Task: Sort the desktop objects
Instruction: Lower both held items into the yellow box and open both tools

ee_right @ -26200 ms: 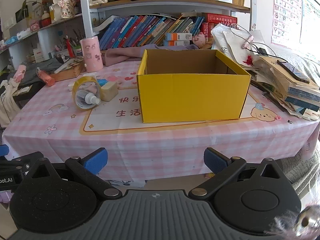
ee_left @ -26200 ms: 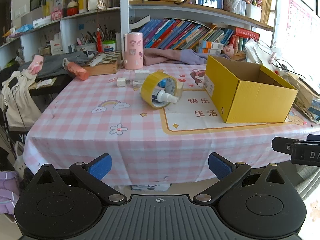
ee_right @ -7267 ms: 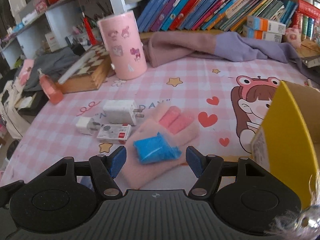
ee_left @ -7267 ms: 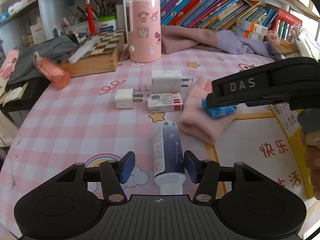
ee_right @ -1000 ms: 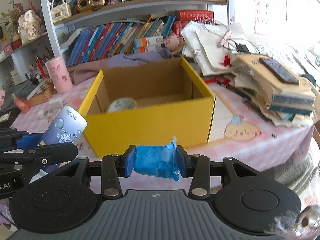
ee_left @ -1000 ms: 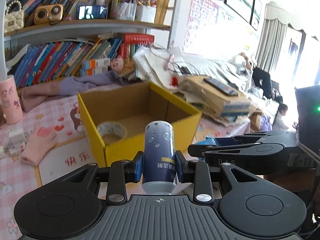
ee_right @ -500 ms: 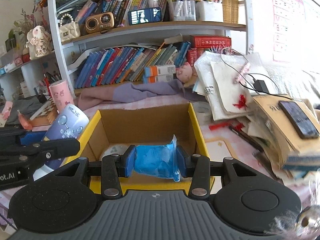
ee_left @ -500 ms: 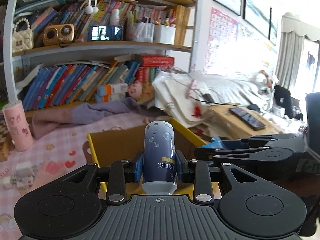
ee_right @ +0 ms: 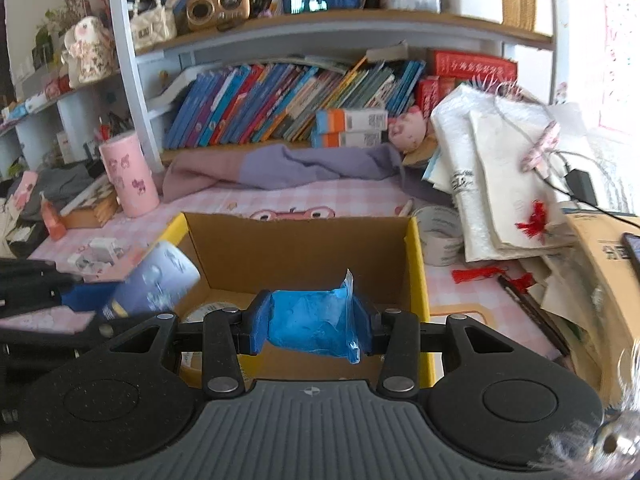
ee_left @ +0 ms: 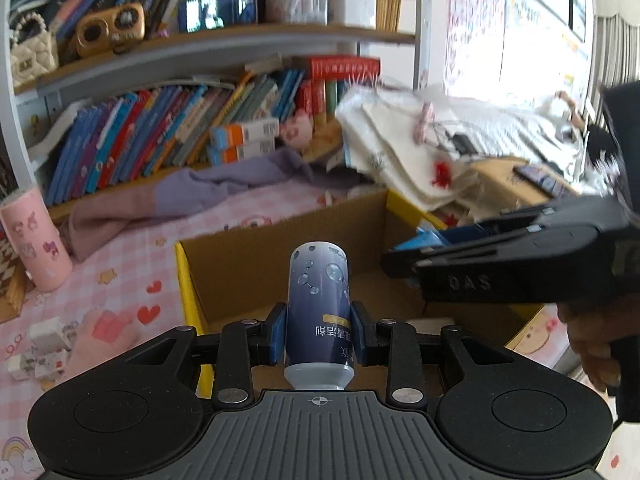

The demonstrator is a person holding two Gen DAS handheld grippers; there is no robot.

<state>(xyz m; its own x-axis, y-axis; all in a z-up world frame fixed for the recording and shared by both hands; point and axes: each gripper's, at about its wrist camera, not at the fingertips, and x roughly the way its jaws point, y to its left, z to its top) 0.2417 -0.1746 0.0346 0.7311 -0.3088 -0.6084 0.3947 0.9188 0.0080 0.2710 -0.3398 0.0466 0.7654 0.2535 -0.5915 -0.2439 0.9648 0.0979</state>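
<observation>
My left gripper (ee_left: 318, 334) is shut on a dark blue spray bottle (ee_left: 318, 304), which stands up between the blue pads over the open yellow cardboard box (ee_left: 188, 288). My right gripper (ee_right: 311, 326) is shut on a crumpled blue plastic packet (ee_right: 316, 322), also above the box (ee_right: 416, 264). A roll of tape (ee_right: 204, 314) lies on the box floor at the left. In the right wrist view the bottle (ee_right: 154, 284) pokes in from the left; in the left wrist view the right gripper's black body (ee_left: 520, 264) crosses from the right with the blue packet (ee_left: 432, 236) at its tip.
A pink glove (ee_left: 102, 336) and white chargers (ee_left: 44, 336) lie on the pink checked cloth left of the box. A pink cylinder (ee_right: 128, 178) and a purple cloth (ee_right: 288, 168) sit behind. Another tape roll (ee_right: 438, 232), bags and papers (ee_right: 500, 176) crowd the right side.
Both grippers have moved forward over the box, so that its front wall has dropped out of sight below them. Each still holds its object.
</observation>
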